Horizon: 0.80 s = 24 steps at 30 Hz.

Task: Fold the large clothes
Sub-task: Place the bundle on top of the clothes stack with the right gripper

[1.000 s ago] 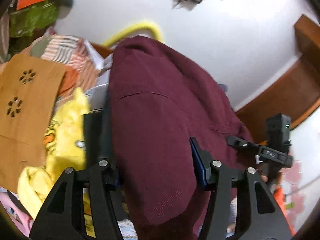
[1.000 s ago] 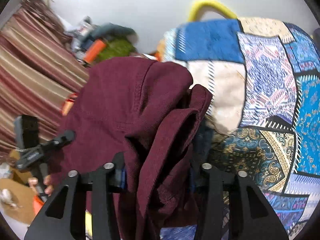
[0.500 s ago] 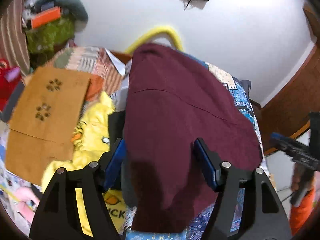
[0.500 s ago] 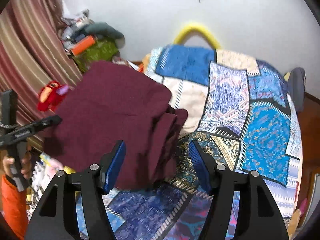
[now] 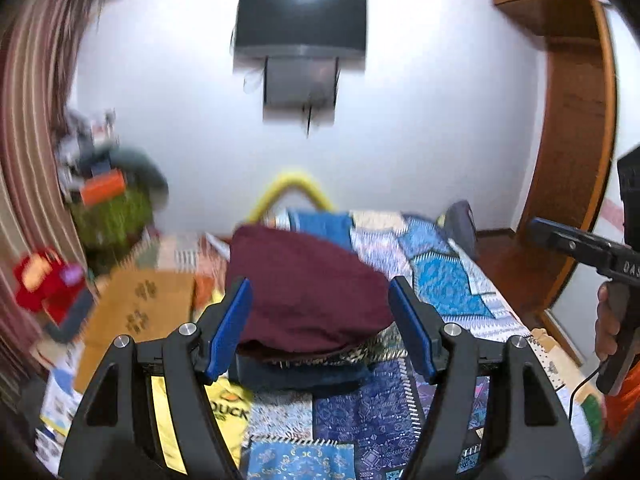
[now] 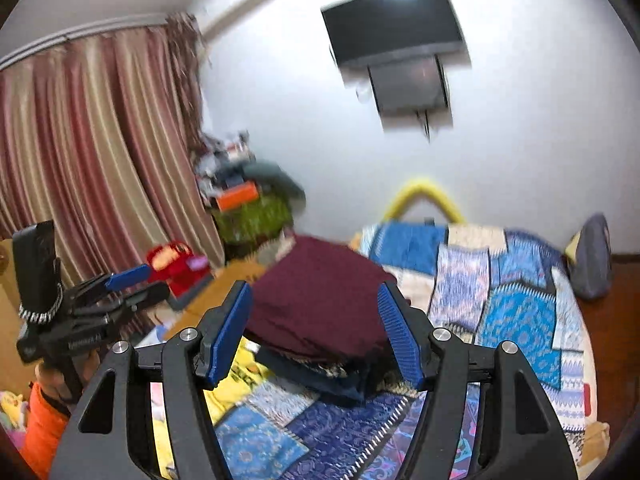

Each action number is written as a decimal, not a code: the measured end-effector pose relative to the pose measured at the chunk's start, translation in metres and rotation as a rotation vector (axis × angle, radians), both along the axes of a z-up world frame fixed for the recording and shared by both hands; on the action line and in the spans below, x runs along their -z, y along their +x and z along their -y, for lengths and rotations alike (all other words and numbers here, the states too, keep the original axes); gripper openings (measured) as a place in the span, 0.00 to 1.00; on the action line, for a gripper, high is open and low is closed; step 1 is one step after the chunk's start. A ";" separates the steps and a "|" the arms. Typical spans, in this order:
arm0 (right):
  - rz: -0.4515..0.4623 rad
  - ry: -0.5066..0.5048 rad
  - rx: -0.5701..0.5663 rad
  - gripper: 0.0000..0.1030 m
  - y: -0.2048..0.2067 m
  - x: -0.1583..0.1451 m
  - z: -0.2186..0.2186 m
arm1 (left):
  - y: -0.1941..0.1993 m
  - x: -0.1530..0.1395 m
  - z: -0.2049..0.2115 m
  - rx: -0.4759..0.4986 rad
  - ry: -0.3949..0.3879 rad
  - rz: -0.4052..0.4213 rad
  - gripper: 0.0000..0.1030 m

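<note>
- Bed (image 5: 452, 280), covered w/ a blue patchwork spread, is seen ahead of both tools; a yellow curved tube (image 5: 294, 186) is seen at its far end, against the white wall.
- A dark screen (image 5: 300, 26) is mounted high on that wall; striped curtains (image 6: 92, 140) are hung to the left.
- Folded maroon garment (image 5: 304, 292) is laid on a small stack of dark clothes on the bed, straight ahead of both tools, touched by neither.
- Left tool (image 5: 320, 328): blue pads are spread wide, nothing gripped.
- Right tool (image 6: 316, 334): pads are spread wide too, nothing held.
- "DUCK" is read on a yellow cloth (image 5: 228, 408) below-left of the stack; other lettering is too blurred to be read.
</note>
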State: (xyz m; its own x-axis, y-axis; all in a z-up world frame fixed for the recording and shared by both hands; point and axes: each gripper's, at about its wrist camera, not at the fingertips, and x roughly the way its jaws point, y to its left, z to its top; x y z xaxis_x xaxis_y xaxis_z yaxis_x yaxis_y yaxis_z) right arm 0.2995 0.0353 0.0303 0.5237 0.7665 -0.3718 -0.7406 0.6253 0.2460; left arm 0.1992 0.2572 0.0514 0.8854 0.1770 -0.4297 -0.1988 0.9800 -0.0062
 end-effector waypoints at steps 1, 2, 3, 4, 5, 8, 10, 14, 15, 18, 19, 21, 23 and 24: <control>0.020 0.016 0.003 0.60 -0.009 -0.003 0.005 | -0.010 -0.005 0.010 0.000 0.020 0.023 0.67; 0.042 0.031 0.010 0.60 -0.020 -0.006 0.009 | -0.024 -0.010 0.023 -0.002 0.044 0.056 0.67; 0.068 0.048 0.019 0.60 -0.031 -0.009 0.014 | -0.038 -0.013 0.034 -0.008 0.062 0.086 0.67; 0.093 0.065 0.029 0.60 -0.042 -0.011 0.019 | -0.046 -0.016 0.042 -0.018 0.075 0.105 0.67; 0.119 0.074 0.044 0.60 -0.051 -0.011 0.022 | -0.057 -0.018 0.050 -0.027 0.088 0.133 0.67; 0.201 0.067 0.058 0.60 -0.076 -0.010 0.025 | -0.086 -0.018 0.071 -0.053 0.111 0.204 0.67; 0.242 0.071 0.078 0.60 -0.092 -0.010 0.028 | -0.102 -0.017 0.083 -0.089 0.140 0.248 0.67; 0.262 0.087 0.092 0.60 -0.107 -0.004 0.027 | -0.126 -0.012 0.100 -0.109 0.126 0.296 0.69; 0.262 0.089 0.100 0.61 -0.109 -0.004 0.028 | -0.130 -0.010 0.101 -0.111 0.116 0.303 0.72; 0.274 0.080 0.140 0.73 -0.111 -0.002 0.028 | -0.136 -0.006 0.106 -0.142 0.126 0.313 0.84; 0.278 0.078 0.148 0.77 -0.112 -0.002 0.028 | -0.138 -0.004 0.107 -0.148 0.132 0.315 0.86; 0.278 0.073 0.176 0.84 -0.113 -0.002 0.028 | -0.141 -0.002 0.110 -0.149 0.140 0.315 0.94; 0.268 0.071 0.200 0.85 -0.113 -0.003 0.027 | -0.145 0.002 0.114 -0.156 0.139 0.316 0.99; 0.260 0.069 0.204 0.85 -0.111 -0.004 0.026 | -0.145 0.003 0.114 -0.156 0.133 0.316 0.99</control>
